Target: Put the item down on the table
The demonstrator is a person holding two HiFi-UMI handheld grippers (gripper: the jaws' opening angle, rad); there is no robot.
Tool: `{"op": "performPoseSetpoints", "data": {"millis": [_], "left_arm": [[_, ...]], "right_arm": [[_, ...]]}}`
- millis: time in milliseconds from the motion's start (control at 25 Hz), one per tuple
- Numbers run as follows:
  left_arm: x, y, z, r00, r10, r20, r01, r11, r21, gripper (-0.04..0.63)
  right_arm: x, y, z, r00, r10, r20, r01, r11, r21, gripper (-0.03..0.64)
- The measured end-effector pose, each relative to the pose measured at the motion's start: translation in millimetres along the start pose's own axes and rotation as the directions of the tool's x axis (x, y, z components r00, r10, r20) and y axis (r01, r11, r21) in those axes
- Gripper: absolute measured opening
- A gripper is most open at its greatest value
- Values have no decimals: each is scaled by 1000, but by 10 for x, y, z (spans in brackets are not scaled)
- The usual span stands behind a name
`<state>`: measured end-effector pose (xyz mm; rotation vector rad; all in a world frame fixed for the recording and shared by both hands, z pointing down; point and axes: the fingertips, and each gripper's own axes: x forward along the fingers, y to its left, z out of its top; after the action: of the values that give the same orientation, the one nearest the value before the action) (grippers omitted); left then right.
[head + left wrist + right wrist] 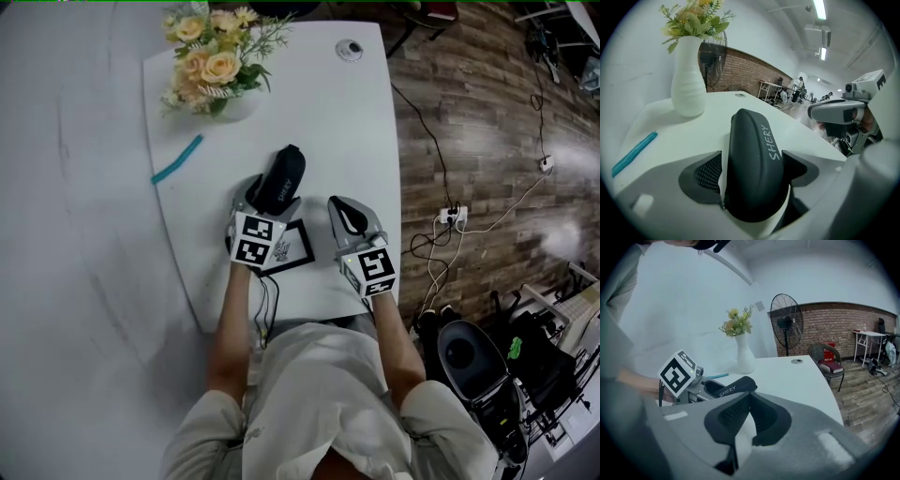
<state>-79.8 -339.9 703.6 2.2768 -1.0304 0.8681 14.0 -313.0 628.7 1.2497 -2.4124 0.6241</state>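
Observation:
A black hard case point(281, 178) marked SHERY lies on the white table point(323, 112), pointing away from me. My left gripper point(270, 195) straddles its near end. In the left gripper view the case point(754, 164) fills the space between the jaws of the left gripper point(752, 157), and a thin white gap shows beside the left pad point(705, 173), so the jaws stand open around it. My right gripper point(349, 208) hovers just right of the case with its pads together and nothing in them. From the right gripper point(750, 397) the case point(733, 387) shows at the left.
A white vase of flowers point(214, 66) stands at the table's far left, with a teal pen point(176, 159) in front of it. A black-framed card point(292, 248) lies under the left hand. A round grommet point(349, 49) sits far back. Cables and a power strip point(452, 216) lie on the floor at the right.

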Motion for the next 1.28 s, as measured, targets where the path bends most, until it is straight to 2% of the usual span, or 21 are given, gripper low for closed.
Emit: {"op": "performPoseSetpoints", "data": {"millis": [480,800,1280], "left_arm": [[-338,-53,244,994,28,102,-27,1000,-17,414],[-769,-218,440,975,68,213,-67,998,-12,320],[-1620,-769,675,913,98,397,-107,994,0,130]], "right_arm": [[-163,-3,107,999,-10,35,11,1000,-12,5],[-412,47,224,997,-2,80,6,999,-51,4],[-1188,235,607,975,28,221,3,990,-140,3]]}}
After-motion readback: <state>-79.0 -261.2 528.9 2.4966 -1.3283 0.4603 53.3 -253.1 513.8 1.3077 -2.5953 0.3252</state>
